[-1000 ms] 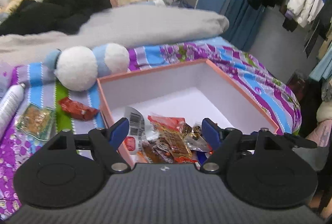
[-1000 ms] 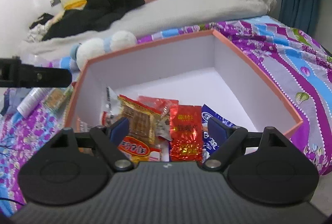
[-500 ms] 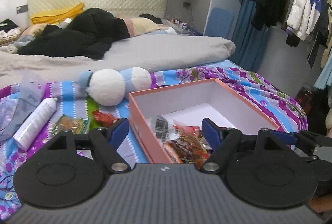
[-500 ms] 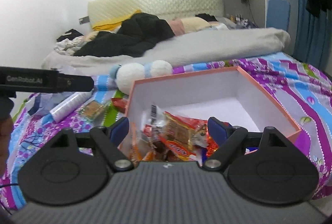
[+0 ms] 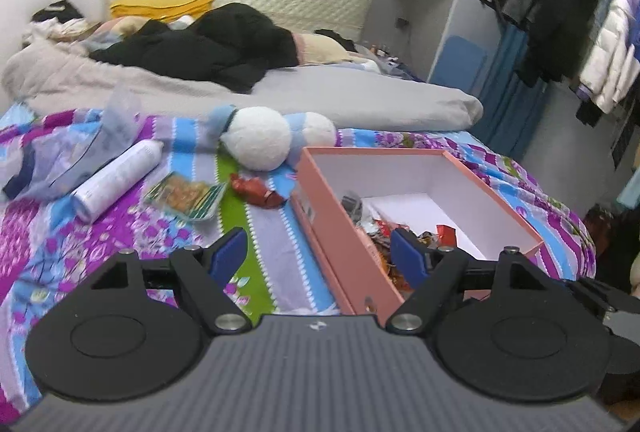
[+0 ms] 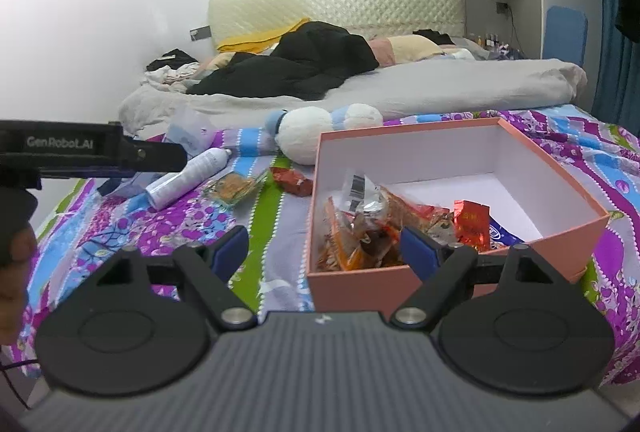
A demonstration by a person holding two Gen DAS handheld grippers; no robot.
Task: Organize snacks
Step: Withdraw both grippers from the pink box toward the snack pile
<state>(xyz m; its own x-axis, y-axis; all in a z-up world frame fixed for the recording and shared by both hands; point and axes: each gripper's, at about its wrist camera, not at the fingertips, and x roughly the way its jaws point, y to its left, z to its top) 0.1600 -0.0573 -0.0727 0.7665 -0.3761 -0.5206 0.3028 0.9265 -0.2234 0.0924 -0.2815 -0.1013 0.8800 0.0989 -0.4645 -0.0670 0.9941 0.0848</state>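
A salmon-pink box [image 5: 344, 244] [image 6: 452, 272] with a white inside sits on the patterned bedspread. Several snack packets [image 5: 376, 224] [image 6: 380, 220] lie in its near corner. Outside it, to its left, lie a red packet [image 5: 256, 190] [image 6: 293, 181] and a green-edged clear packet [image 5: 186, 195] [image 6: 234, 186]. My left gripper [image 5: 318, 258] is open and empty, held above the box's near left corner. My right gripper [image 6: 324, 248] is open and empty, held above the box's near left wall.
A white spray bottle [image 5: 116, 180] [image 6: 186, 178] and a crumpled clear bag [image 5: 76, 148] lie left of the packets. A white and blue plush toy [image 5: 272, 136] [image 6: 320, 130] rests behind the box. A grey duvet [image 5: 320, 96] and black clothes lie further back. The left gripper's body [image 6: 88, 154] shows at left in the right wrist view.
Both grippers have pulled back and up from the box, still open and empty. The views now take in the whole box and the loose packets left of it.
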